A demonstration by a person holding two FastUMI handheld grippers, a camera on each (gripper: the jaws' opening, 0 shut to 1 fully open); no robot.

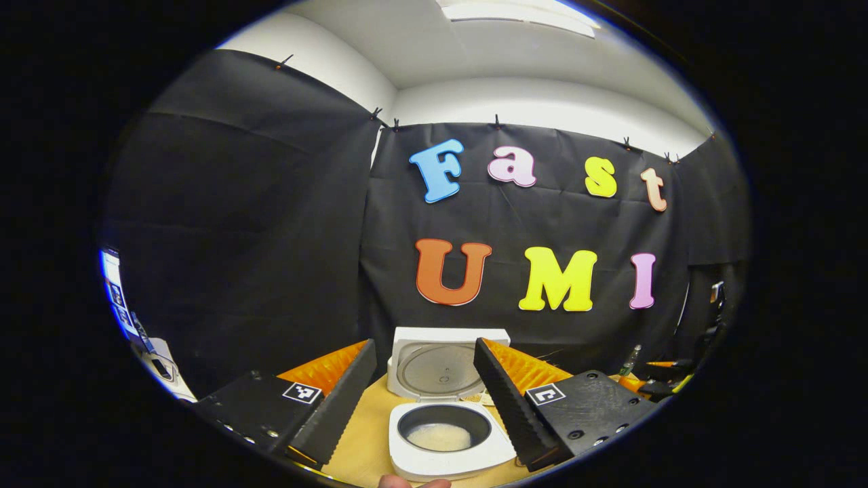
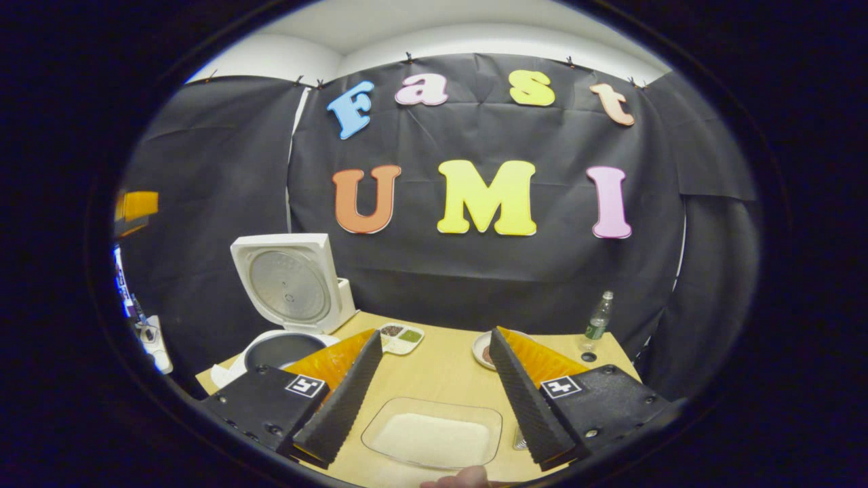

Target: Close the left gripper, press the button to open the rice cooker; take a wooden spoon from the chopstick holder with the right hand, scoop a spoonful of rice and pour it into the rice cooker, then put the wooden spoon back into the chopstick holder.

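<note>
While the white rice cooker [image 1: 444, 434] is standing lid-up, rice showing in its round dark pot, both grippers, left [image 1: 424, 407] and right [image 2: 434, 400], are spreading empty over the wooden table [image 2: 441, 369]; a clear rectangular tray [image 2: 434, 434] is lying between the right's ridged fingers [image 2: 339, 407].

We see our left gripper [image 1: 424, 400] at the bottom of the left gripper view, jaws spread wide and holding nothing. Our right gripper [image 2: 434, 407] sits low in the right gripper view, fingers equally parted and empty.
</note>
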